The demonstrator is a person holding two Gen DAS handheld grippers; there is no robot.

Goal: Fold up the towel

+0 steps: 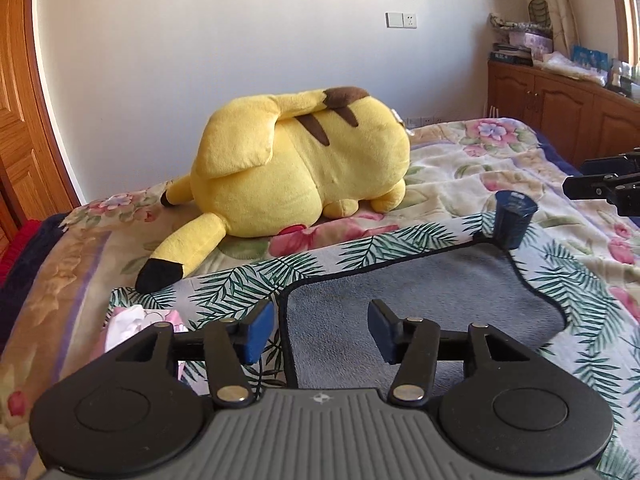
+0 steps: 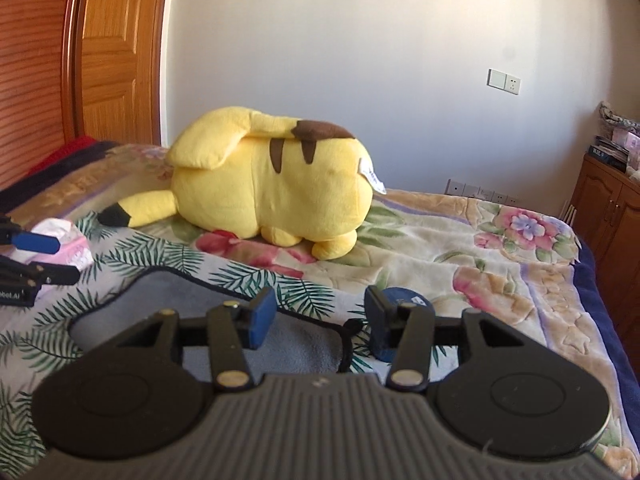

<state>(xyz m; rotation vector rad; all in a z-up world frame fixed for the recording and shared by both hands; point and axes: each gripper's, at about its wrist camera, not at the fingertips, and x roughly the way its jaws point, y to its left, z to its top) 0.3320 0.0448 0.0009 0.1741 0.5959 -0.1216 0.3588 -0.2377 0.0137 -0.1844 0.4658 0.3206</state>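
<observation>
A grey towel (image 1: 420, 292) with a black hem lies flat on a palm-leaf printed cloth (image 1: 240, 284) spread over the bed. My left gripper (image 1: 320, 330) hovers open above the towel's near left edge, with nothing between its blue pads. In the right wrist view the same towel (image 2: 168, 300) lies below my right gripper (image 2: 320, 320), which is open and empty over the towel's far right corner. Each gripper shows in the other's view: the right gripper (image 1: 600, 188) at the right edge, the left gripper (image 2: 40, 256) at the left edge.
A big yellow plush toy (image 1: 300, 168) lies on the floral blanket (image 1: 480, 168) behind the towel. A dark blue round container (image 1: 514, 216) stands at the towel's far right corner. A pink tissue pack (image 1: 128, 320) lies at its left. A wooden cabinet (image 1: 560, 104) flanks the bed.
</observation>
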